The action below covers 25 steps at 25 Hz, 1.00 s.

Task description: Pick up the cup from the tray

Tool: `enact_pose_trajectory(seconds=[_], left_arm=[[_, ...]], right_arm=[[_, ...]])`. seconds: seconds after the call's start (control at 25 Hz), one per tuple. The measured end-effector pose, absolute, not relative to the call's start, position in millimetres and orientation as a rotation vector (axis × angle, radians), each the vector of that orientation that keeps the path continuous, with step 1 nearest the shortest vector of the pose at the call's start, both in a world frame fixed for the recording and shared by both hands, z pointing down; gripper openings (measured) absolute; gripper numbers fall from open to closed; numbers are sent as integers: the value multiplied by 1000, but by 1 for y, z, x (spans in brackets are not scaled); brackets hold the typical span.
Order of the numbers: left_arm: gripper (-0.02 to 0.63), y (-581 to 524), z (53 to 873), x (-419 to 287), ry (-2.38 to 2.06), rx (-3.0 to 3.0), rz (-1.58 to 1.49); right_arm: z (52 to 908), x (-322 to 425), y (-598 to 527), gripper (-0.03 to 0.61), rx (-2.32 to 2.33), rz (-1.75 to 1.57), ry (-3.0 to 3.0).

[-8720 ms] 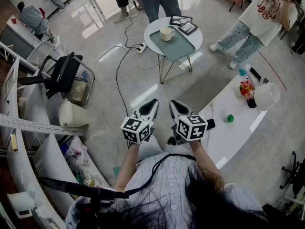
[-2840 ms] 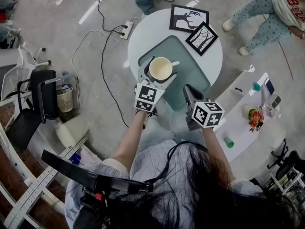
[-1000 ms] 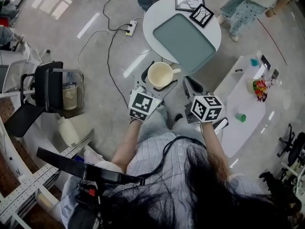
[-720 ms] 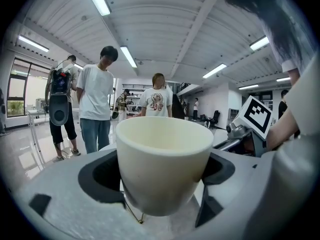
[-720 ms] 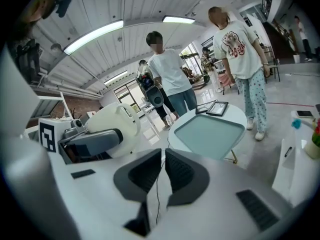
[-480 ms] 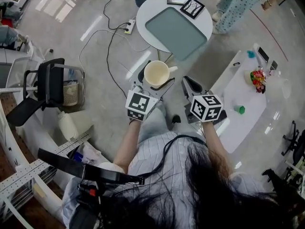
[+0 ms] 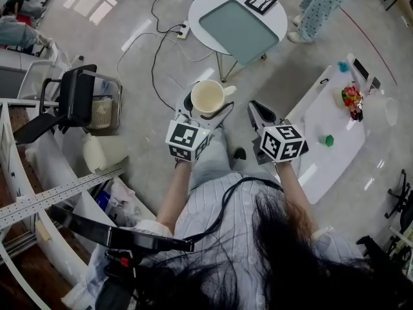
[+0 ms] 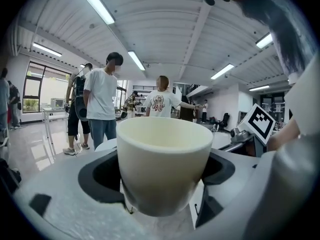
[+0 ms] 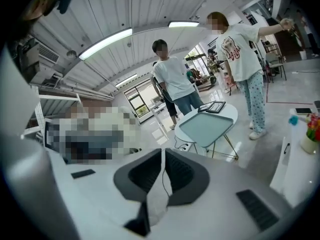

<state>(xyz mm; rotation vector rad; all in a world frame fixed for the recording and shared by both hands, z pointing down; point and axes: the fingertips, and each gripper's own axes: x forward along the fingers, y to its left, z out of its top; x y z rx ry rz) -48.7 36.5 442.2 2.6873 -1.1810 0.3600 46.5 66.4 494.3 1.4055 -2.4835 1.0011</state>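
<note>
One cream cup (image 7: 208,97) clamped in left tongs (image 7: 205,112), over the floor, well apart from the teal tray (image 7: 240,23) at 12 o'clock. Right tongs (image 7: 259,112) together, empty. Risk: grip looks low on the tapered wall, so a tilt or slack squeeze could drop it.

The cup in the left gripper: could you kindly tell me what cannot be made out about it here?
- Base of the cup: blurred close to the lens in the left gripper view; hidden under the cup's own body in the head view.
- Where the left gripper touches it: the cup's wall covers that in the left gripper view.
- Its inside floor: hidden below the rim in the left gripper view.
</note>
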Motion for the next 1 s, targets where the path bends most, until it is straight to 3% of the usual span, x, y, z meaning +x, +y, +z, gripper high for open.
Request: enact_pose_trajectory(seconds=[1.0], left_arm=[[460, 154, 438, -40, -1259, 2678, 364]], right_arm=[[479, 48, 172, 41, 1314, 875, -2575]])
